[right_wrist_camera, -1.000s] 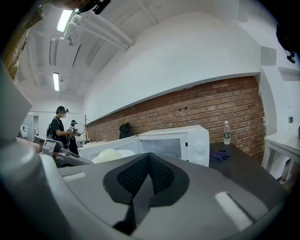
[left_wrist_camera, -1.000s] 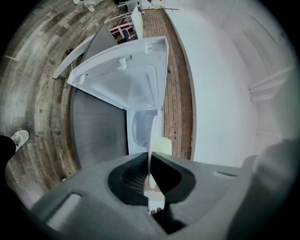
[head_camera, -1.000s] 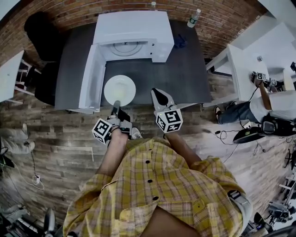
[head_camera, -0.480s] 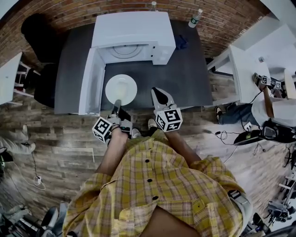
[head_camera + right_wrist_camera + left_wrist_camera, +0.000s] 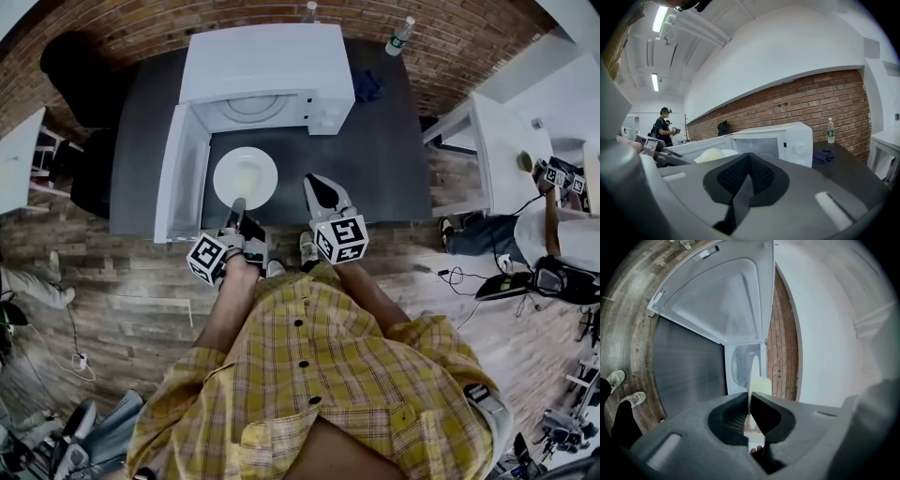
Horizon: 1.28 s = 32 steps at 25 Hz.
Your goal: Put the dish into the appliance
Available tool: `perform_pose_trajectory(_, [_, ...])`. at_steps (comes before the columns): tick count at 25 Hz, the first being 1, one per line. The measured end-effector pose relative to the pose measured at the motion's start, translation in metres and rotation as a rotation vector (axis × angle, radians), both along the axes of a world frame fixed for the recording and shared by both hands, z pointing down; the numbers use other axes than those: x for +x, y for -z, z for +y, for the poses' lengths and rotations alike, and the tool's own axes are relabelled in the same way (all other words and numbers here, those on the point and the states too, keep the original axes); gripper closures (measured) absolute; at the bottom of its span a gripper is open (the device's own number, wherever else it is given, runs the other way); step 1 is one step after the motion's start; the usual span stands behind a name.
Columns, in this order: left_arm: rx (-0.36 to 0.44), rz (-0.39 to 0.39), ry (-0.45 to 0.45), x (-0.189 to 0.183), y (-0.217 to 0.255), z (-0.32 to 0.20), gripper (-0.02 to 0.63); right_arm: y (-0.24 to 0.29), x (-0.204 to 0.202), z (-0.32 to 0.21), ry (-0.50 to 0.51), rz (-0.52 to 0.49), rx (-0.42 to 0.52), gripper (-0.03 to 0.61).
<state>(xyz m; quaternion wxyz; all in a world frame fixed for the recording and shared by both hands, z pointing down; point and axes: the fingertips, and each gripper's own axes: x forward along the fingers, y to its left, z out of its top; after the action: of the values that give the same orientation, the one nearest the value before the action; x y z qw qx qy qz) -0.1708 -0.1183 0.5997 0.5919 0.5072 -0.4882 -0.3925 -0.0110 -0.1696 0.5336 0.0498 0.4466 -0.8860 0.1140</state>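
Note:
A white plate point(image 5: 246, 178) with a pale lump of food on it hangs level over the dark table point(image 5: 375, 150), in front of the white microwave point(image 5: 267, 66). The microwave's door point(image 5: 183, 178) stands swung open to the left. My left gripper point(image 5: 236, 208) is shut on the plate's near rim. In the left gripper view the plate point(image 5: 752, 380) shows edge-on between the jaws of the left gripper point(image 5: 751, 401), with the microwave's cavity point(image 5: 740, 364) beyond. My right gripper point(image 5: 317, 192) hovers to the plate's right, shut with nothing in it, and shows the same in its own view point(image 5: 749, 157).
A water bottle point(image 5: 398, 36) and a dark blue cloth point(image 5: 366, 86) lie at the table's back right. White tables stand at the left point(image 5: 19, 155) and right point(image 5: 502, 141). Another person point(image 5: 553, 211) is at the far right.
The plate in my left gripper has edged slightly closer to the microwave's opening. The right gripper has hardly moved. People at the room's edges have shifted.

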Motion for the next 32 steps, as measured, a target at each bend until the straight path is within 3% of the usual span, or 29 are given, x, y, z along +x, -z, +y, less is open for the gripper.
perform_pose_trajectory(12, [-0.009, 0.022, 0.027, 0.014, -0.014, -0.047, 0.606, -0.005, 0.017, -0.029, 0.024, -0.013, 0.012, 0.575])
perform_pose_trajectory(17, [-0.032, -0.013, 0.027, 0.013, -0.022, -0.069, 0.606, -0.006, 0.02, -0.04, 0.031, -0.013, 0.017, 0.576])
perform_pose_trajectory(32, [-0.106, 0.005, 0.052, 0.011, -0.059, -0.111, 0.606, -0.01, 0.012, -0.047, 0.068, 0.01, 0.014, 0.575])
